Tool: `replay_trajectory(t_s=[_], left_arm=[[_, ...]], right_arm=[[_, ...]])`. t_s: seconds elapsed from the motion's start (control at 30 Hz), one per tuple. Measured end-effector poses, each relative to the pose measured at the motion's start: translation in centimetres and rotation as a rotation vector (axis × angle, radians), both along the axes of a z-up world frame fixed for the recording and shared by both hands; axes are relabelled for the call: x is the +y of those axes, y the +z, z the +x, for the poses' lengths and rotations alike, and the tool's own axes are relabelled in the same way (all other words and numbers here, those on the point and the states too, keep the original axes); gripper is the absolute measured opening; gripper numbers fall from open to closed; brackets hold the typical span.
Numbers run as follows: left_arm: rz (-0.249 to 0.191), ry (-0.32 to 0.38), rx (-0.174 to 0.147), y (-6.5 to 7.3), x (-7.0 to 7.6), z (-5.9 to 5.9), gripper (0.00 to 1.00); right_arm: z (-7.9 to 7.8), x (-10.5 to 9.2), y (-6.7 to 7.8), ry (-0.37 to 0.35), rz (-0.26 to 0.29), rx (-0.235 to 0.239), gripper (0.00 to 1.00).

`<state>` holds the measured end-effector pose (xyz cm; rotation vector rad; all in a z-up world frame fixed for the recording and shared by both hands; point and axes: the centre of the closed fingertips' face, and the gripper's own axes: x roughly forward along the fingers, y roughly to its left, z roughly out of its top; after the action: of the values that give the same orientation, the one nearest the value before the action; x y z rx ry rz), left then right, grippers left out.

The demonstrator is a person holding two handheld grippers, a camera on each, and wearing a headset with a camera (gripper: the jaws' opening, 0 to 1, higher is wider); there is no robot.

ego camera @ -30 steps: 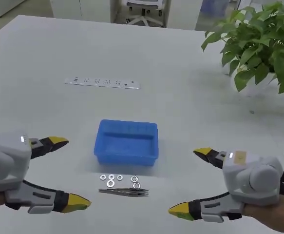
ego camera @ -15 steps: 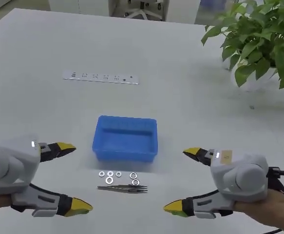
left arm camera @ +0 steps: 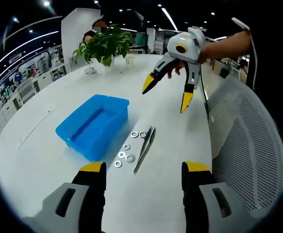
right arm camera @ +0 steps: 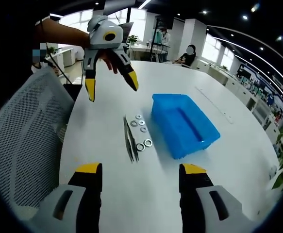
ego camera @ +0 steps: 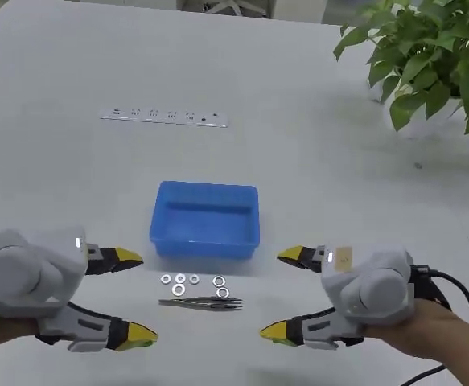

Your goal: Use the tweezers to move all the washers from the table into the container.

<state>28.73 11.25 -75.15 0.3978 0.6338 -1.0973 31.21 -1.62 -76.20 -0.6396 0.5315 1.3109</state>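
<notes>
Head view: both claws hovered low over the white table [ego camera: 314, 161], each held in a hand. Left gripper [ego camera: 143, 296] was released, its jaws spread wide and holding nothing. Right gripper [ego camera: 274, 293] was the same, wide open and empty, with a black cable [ego camera: 451, 281] trailing off behind it. Between the two we saw the tweezers [ego camera: 200, 302] lying flat and untouched. Six washers [ego camera: 194, 281] sat loose just beyond them. The blue container [ego camera: 204, 245] stood just past the washers with no washers inside. Farther back lay a white power strip [ego camera: 163, 117], and a potted plant [ego camera: 427, 64] stood at the far right, both well apart from the work.

Left gripper view: its own yellow-tipped jaws stood apart at the bottom. The washers and tweezers lay ahead on bare table, with the container to their left. The right gripper hung open above them, and a mesh chair [left arm camera: 248, 141] crowded the table edge on the right.

Right gripper view: we logged its jaws as parted too. Tweezers and washers lay ahead with the container to their right, and the left gripper hung open above the chair.
</notes>
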Motion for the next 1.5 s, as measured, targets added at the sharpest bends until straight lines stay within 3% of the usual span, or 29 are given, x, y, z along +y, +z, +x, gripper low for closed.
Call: replay_trajectory(t_s=[0.33, 0.57, 1.0, 1.27, 1.5], left_arm=[[0.046, -0.058, 0.037, -1.6, -0.6, 0.0, 0.47], [0.101, -0.075, 0.016, -2.5, -0.3, 0.6, 0.29], [0.127, -0.101, 0.03, -3.8, -0.4, 1.7, 0.22], [0.169, -0.149, 0.048, -4.6, -0.5, 1.7, 0.17], [0.202, -0.187, 0.051, -5.3, -0.5, 1.9, 0.15]], right_arm=[[-0.1, 1.5, -1.2, 0.067, -0.026, -0.003, 0.49], [-0.4, 2.7, -1.9, 0.114, -0.043, 0.012, 0.37], [-0.6, 4.4, -3.8, 0.174, -0.102, 0.045, 0.25], [-0.4, 4.6, -4.7, 0.176, -0.141, 0.074, 0.19], [-0.6, 5.1, -5.0, 0.185, -0.144, 0.089, 0.18]])
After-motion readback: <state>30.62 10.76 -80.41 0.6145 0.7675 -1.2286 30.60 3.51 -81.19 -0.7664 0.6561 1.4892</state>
